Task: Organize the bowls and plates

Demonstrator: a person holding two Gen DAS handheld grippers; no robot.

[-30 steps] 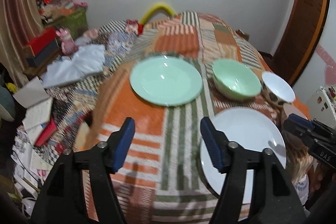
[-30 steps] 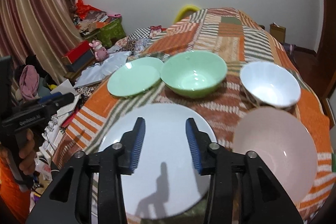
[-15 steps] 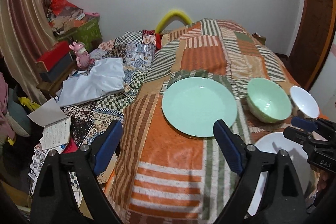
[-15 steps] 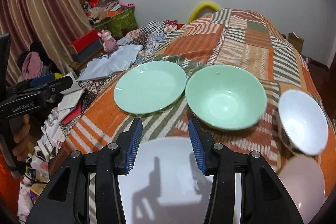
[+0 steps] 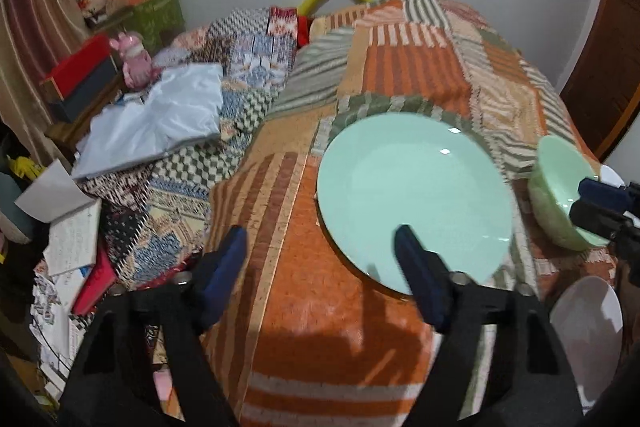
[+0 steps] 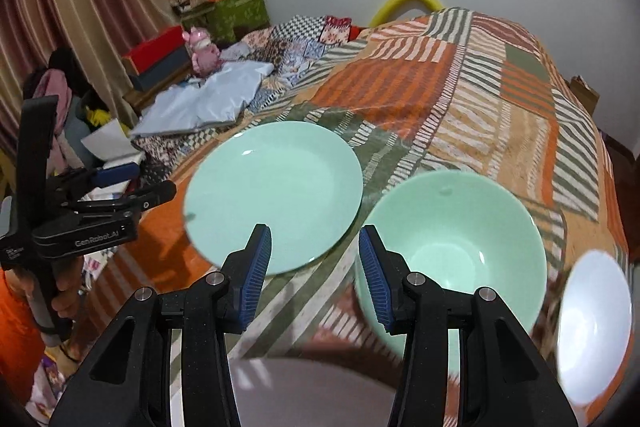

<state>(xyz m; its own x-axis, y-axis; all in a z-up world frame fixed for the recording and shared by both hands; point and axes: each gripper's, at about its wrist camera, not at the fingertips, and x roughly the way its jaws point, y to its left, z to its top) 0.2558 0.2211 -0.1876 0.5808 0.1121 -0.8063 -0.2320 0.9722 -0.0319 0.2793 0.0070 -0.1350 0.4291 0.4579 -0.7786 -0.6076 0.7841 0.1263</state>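
Observation:
A mint-green plate (image 5: 412, 187) lies on the striped orange blanket (image 5: 304, 327). My left gripper (image 5: 322, 239) hovers over the plate's near left rim. Its jaws are closing, with only blanket between them and the right finger (image 5: 420, 275) over the rim; the pads press on nothing. A green bowl (image 6: 452, 235) sits right of the green plate (image 6: 276, 195). My right gripper (image 6: 315, 233) stands open above the gap between them, holding nothing. A white bowl (image 6: 592, 327) is at the far right, and a white plate (image 5: 588, 327) lies nearest.
Left of the blanket's edge lie a pale blue cloth (image 5: 156, 123), papers (image 5: 68, 223), a red box (image 5: 76, 75) and a pink toy (image 5: 134, 55). A curtain (image 6: 80, 7) hangs at left, and a wooden door (image 5: 600, 79) stands at right. The blanket's far half holds no dishes.
Both grippers moved forward and left from over the white plate toward the green plate. The left jaws spread wider, then narrowed again. The dishes have not moved.

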